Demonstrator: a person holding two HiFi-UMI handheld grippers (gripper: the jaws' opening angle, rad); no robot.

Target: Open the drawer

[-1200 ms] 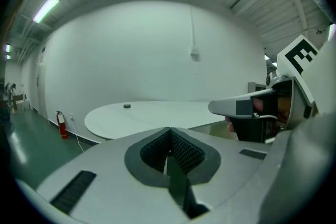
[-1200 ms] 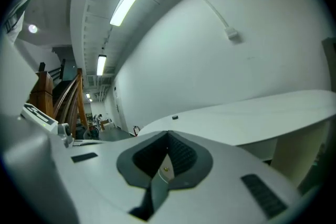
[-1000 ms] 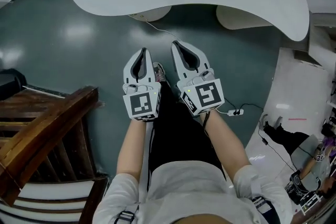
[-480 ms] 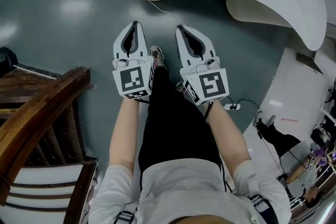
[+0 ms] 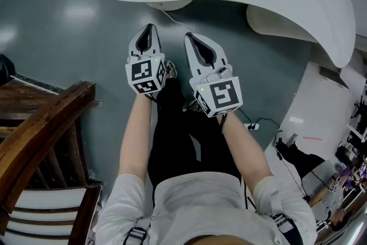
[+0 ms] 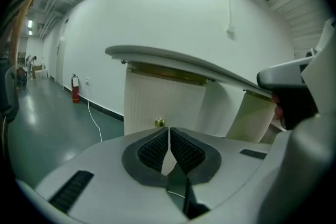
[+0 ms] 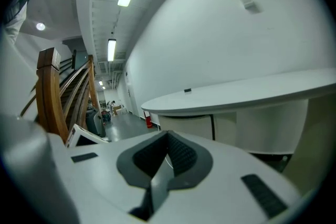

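At far left, a wooden chair (image 5: 46,135) on the grey floor (image 5: 74,37), well apart from the work. Next, the left gripper (image 5: 150,27), held out ahead of the person's legs, pinched fully shut on nothing, ribbed pads pressed together. Straight beyond its tips in the left gripper view, a small brass knob (image 6: 159,123) low on a ribbed white pedestal (image 6: 152,97) under the curved white desk top (image 6: 173,59). By the look of it, the pull of the drawer, closed and untouched. Mostly hidden beneath the desk top in the head view. Just right of the left gripper, the right gripper (image 5: 190,37), side by side with it and likewise closed and empty, with no knob in its own view. Further right, a cable and plug block (image 5: 253,124) on the floor.

Step in hand, as judged: the approach, with no contact yet. Next move: spread the left jaws, carry them forward to bracket the knob, close firmly, then pull straight back. Worth watching: a small round knob, easy to slip off if gripped off-centre.
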